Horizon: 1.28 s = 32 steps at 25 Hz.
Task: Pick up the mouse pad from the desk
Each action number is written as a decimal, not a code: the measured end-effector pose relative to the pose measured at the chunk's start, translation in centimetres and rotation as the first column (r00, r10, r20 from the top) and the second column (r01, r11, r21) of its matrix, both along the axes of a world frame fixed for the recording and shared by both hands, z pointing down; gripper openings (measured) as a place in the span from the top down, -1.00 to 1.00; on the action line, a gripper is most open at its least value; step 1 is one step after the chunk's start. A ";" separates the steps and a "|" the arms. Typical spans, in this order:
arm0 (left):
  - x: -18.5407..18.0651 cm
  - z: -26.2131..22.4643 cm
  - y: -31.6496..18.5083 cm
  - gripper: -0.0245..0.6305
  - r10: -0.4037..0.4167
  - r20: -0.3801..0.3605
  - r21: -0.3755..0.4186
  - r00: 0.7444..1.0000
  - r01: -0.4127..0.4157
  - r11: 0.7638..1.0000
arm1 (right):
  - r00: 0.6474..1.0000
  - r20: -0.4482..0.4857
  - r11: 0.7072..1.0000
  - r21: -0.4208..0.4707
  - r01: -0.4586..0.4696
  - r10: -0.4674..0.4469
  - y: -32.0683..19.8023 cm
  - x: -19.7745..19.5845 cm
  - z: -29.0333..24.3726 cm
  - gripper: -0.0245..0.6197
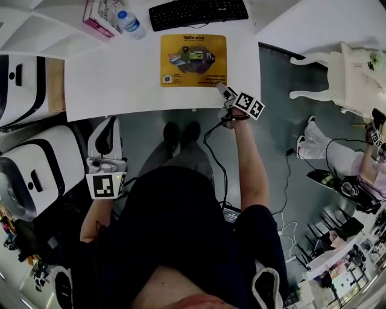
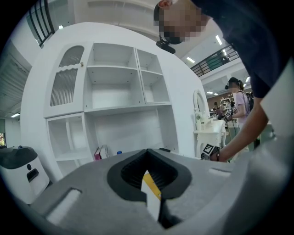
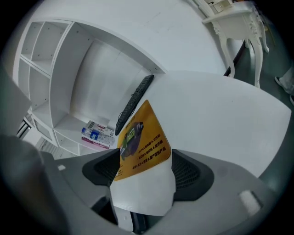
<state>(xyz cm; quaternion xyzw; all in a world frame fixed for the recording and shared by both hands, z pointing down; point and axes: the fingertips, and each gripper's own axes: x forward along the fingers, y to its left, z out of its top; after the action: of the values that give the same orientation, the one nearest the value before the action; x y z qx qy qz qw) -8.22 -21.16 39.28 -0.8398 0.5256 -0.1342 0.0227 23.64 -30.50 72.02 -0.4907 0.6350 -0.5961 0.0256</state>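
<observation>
Right arm (image 1: 250, 160) outstretched, right tongs (image 1: 223, 90) at near corner of mouse pad (image 1: 193, 53).

No word or number is reading clearly anywhere. The yellow mouse pad (image 1: 193, 60) is carrying a short heading, several lines of small dark print and a QR code (image 1: 167, 78), all too small to make out. The pink box (image 1: 101, 15) and the bottle (image 1: 129, 24) are showing only blurred print, while one marker cube (image 1: 249, 105) and the other marker cube (image 1: 105, 184) are showing coded black-and-white squares, not letters.
</observation>
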 end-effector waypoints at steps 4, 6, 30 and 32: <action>-0.2 0.2 -0.2 0.93 -0.008 -0.002 -0.007 1.000 0.008 1.000 | 0.999 0.026 1.000 -0.004 -0.031 0.031 -0.3 0.3 0.3 -0.12; -0.1 0.3 -0.3 0.93 -0.006 -0.002 -0.007 1.000 0.006 1.000 | 0.998 0.046 0.999 -0.005 -0.046 0.047 -0.3 0.5 0.3 -0.09; 0.7 1.2 -0.4 0.92 0.005 0.013 -0.031 1.000 -0.004 1.000 | 0.996 0.093 0.999 0.045 0.008 -0.012 -3.5 -0.6 0.3 0.07; 0.8 1.2 -0.4 0.92 0.003 0.019 -0.028 1.000 -0.003 1.000 | 0.996 0.084 0.999 0.047 0.023 -0.027 -4.5 -1.2 0.4 0.08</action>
<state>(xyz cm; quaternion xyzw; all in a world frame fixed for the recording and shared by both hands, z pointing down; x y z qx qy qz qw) -7.46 -21.58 40.49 -0.8395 0.5220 -0.1497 0.0161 22.44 -35.02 72.38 -0.4565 0.6530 -0.6017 0.0562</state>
